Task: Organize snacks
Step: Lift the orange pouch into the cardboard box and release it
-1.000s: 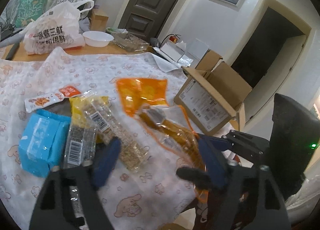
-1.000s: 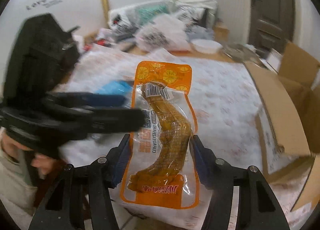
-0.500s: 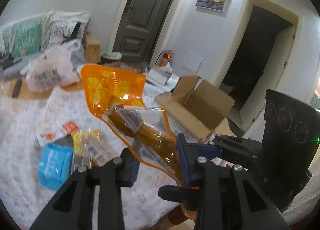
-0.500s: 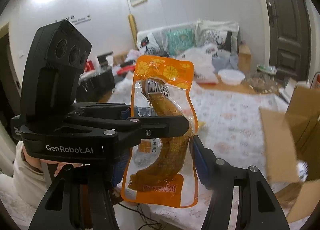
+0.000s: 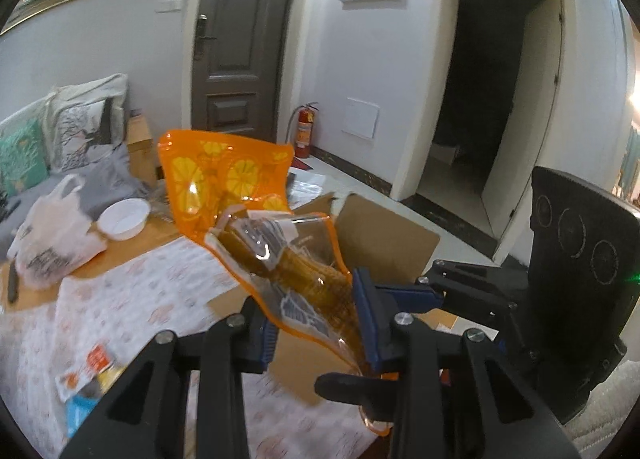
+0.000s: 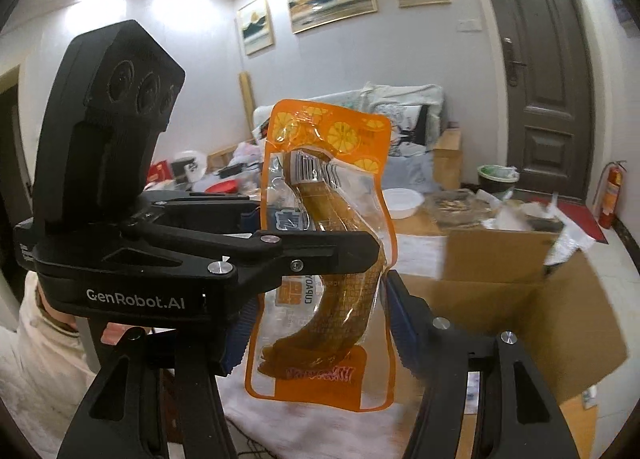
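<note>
An orange packet with a brown snack inside (image 5: 256, 215) hangs in the air above the table. My left gripper (image 5: 316, 323) is shut on its middle, and the packet stands up between the blue pads. In the right wrist view the same packet (image 6: 328, 251) hangs upright, with the left gripper's black fingers (image 6: 312, 251) clamped across it. My right gripper (image 6: 320, 331) sits around the packet's lower part with its pads apart from it, open. An open cardboard box (image 5: 384, 243) stands behind the packet, and it also shows in the right wrist view (image 6: 520, 283).
Loose snack packets (image 5: 88, 371) lie on the patterned cloth at lower left. A white bowl (image 5: 124, 219) and a white plastic bag (image 5: 52, 235) sit at the table's far side. A fire extinguisher (image 5: 306, 131) stands by the dark door.
The packet has been lifted off the table and carried toward the box. My left gripper has closed on it, and my right gripper's pads now stand apart from it.
</note>
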`<act>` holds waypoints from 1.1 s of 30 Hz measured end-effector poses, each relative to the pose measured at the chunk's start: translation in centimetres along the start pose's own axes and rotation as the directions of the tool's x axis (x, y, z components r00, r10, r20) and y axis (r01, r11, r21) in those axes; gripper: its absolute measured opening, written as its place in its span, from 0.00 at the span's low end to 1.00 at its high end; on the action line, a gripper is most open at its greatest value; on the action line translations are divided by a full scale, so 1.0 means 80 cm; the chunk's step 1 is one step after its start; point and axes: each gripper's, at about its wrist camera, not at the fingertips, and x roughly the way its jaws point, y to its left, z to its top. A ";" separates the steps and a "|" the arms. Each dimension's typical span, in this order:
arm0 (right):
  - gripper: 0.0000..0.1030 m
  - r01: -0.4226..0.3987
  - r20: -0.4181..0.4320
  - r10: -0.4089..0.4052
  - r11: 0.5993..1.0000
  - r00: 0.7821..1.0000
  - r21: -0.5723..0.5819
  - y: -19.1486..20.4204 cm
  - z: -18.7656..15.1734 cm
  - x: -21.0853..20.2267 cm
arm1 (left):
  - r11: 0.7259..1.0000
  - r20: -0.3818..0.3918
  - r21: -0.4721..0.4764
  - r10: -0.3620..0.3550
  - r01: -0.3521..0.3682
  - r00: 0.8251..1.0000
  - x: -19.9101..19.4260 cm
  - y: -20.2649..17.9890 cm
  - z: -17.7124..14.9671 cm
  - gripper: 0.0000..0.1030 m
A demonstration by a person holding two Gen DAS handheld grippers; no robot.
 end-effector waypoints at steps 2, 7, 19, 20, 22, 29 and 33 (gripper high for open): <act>0.55 0.013 -0.003 -0.013 1.000 1.000 0.014 -0.028 -0.005 -0.008 | 1.000 -0.026 0.018 -0.011 0.011 1.000 0.030 -0.012 0.012 0.30; 0.56 0.051 -0.027 -0.050 0.998 0.998 0.041 -0.087 -0.021 -0.010 | 0.998 -0.090 0.052 -0.019 0.024 0.996 0.096 -0.036 0.026 0.30; 0.59 0.118 -0.071 -0.112 0.989 0.991 0.085 -0.156 -0.047 0.009 | 0.997 -0.191 0.067 -0.022 0.035 0.981 0.197 -0.047 0.039 0.30; 0.59 0.124 -0.073 -0.118 0.989 0.990 0.084 -0.156 -0.047 0.012 | 0.997 -0.195 0.066 -0.025 0.039 0.981 0.200 -0.043 0.037 0.31; 0.60 0.130 -0.083 -0.123 0.988 0.989 0.088 -0.156 -0.050 0.011 | 0.997 -0.206 0.071 -0.018 0.033 0.978 0.205 -0.046 0.033 0.34; 0.63 0.162 -0.084 -0.155 0.984 0.984 0.077 -0.149 -0.052 0.005 | 0.998 -0.208 0.053 -0.001 0.012 0.978 0.208 -0.036 0.029 0.61; 0.65 0.164 -0.086 -0.158 0.984 0.984 0.071 -0.146 -0.051 0.003 | 0.999 -0.172 0.043 0.028 -0.021 0.985 0.196 -0.027 0.031 0.80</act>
